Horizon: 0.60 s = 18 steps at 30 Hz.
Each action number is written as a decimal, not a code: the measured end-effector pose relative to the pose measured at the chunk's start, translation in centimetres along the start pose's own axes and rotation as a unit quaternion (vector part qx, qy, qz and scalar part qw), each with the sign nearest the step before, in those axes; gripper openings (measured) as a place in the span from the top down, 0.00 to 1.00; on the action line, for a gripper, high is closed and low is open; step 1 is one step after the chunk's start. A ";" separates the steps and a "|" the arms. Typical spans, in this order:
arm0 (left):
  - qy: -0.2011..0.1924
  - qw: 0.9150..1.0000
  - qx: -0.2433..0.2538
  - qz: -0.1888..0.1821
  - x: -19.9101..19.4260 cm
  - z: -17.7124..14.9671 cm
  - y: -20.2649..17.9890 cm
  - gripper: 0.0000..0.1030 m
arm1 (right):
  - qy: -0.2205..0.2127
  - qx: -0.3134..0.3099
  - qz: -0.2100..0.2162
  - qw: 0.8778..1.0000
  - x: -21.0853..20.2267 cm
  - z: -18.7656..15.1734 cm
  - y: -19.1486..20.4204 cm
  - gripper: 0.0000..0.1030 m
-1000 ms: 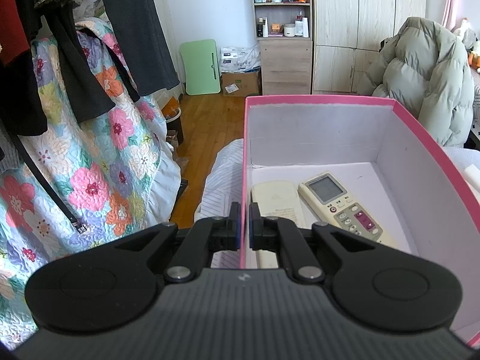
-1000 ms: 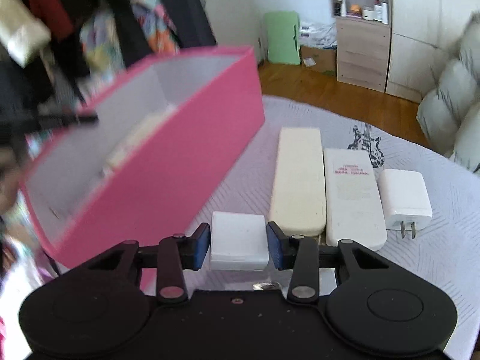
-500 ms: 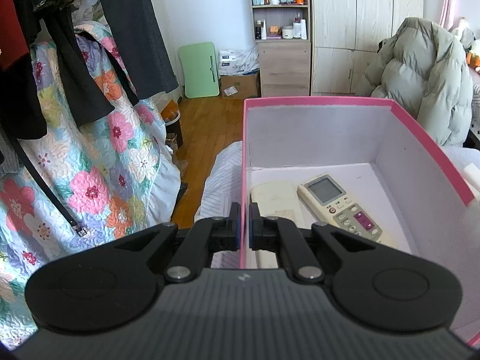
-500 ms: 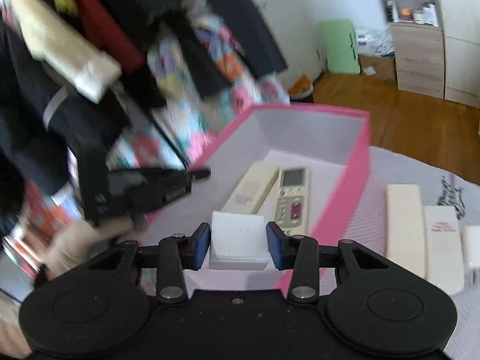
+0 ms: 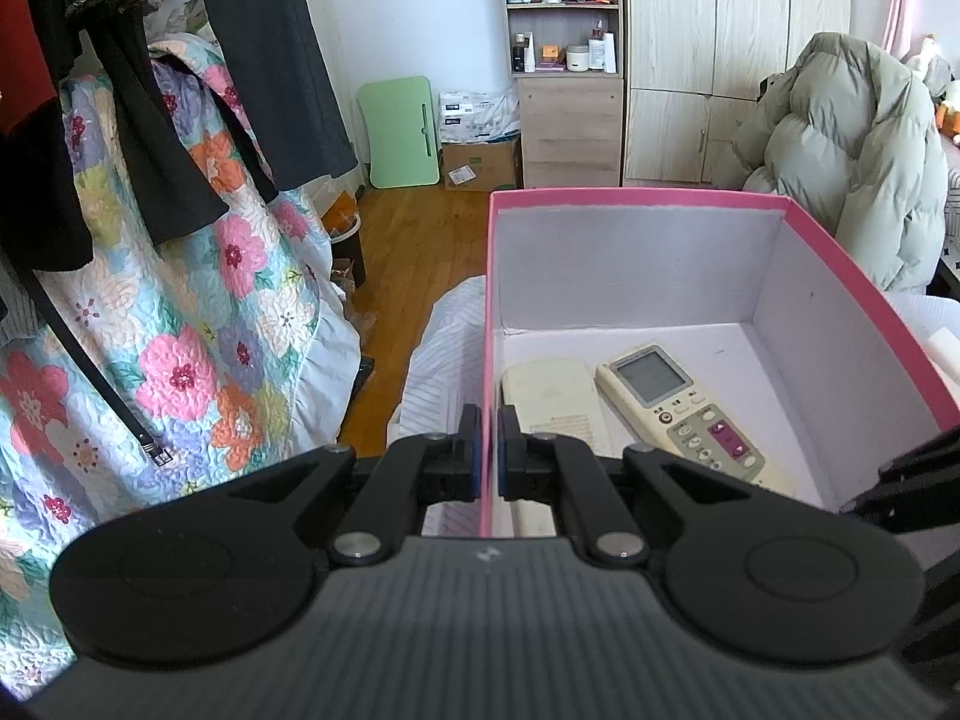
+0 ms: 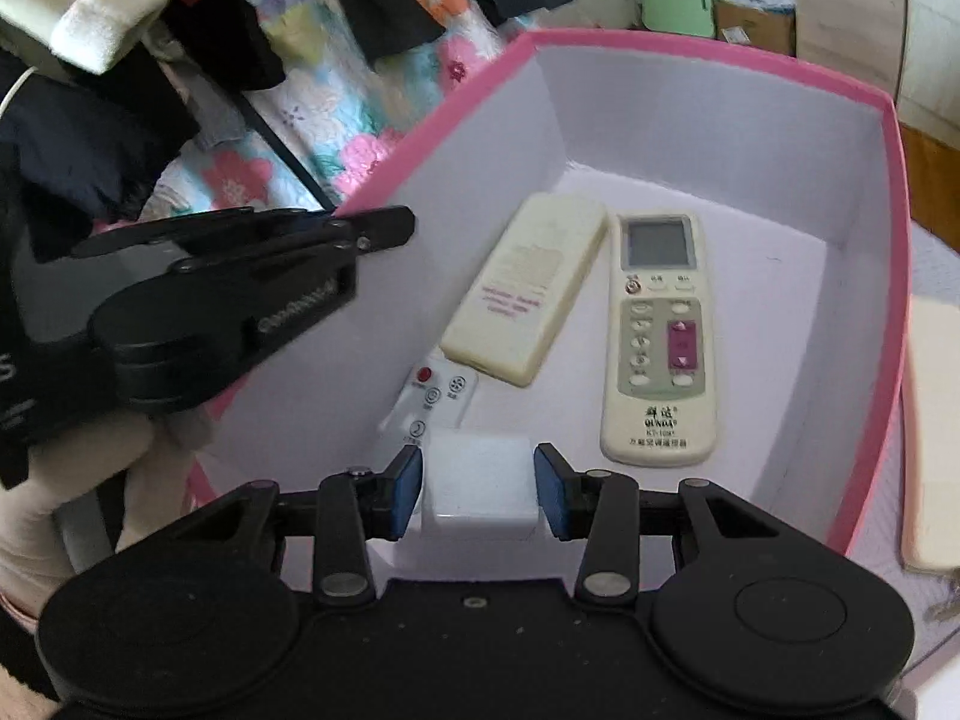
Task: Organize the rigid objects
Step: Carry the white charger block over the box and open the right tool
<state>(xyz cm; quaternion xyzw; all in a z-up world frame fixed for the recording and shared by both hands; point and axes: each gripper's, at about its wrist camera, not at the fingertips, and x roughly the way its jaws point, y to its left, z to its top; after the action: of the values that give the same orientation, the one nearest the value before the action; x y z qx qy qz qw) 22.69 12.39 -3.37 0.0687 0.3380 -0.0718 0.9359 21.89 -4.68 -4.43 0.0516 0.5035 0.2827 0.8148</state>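
A pink box (image 5: 864, 276) with a white inside stands on the bed; it also shows in the right wrist view (image 6: 897, 240). My left gripper (image 5: 487, 450) is shut on the box's left wall. In the box lie a cream remote (image 6: 528, 288) face down, a remote with a screen (image 6: 660, 336) and a small white remote (image 6: 435, 399). My right gripper (image 6: 479, 483) is over the box's near end, its pads against the sides of a white charger block (image 6: 480, 489). The left gripper (image 6: 240, 294) shows at the left in the right wrist view.
A cream remote (image 6: 933, 432) lies on the bed sheet to the right of the box. A flowered quilt (image 5: 180, 330) and dark clothes (image 5: 156, 120) hang to the left. A padded jacket (image 5: 852, 150), cupboards and a shelf stand behind, across a wooden floor.
My right gripper has carried the white block from the bed sheet over the box wall and down into the box. The left gripper has kept its hold on the box wall.
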 end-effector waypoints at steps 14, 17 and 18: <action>0.002 1.000 0.000 0.001 0.1 0.1 0.6 0.96 | -0.093 -0.027 -0.092 0.991 -13.6 -3.9 -3.4 0.35; 0.004 1.000 0.005 0.002 0.1 0.0 0.7 0.96 | -0.100 0.019 -0.099 0.990 -15.6 -5.6 -6.4 0.35; 0.004 1.000 0.004 0.001 0.1 0.0 0.7 0.96 | -0.102 0.034 -0.102 0.989 -16.0 -6.4 -7.4 0.35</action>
<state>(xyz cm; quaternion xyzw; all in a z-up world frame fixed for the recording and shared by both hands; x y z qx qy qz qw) 22.89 13.08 -3.38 0.0728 0.3415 -0.0717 0.9343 14.15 -20.37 2.34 0.0559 0.4295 0.1738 0.8844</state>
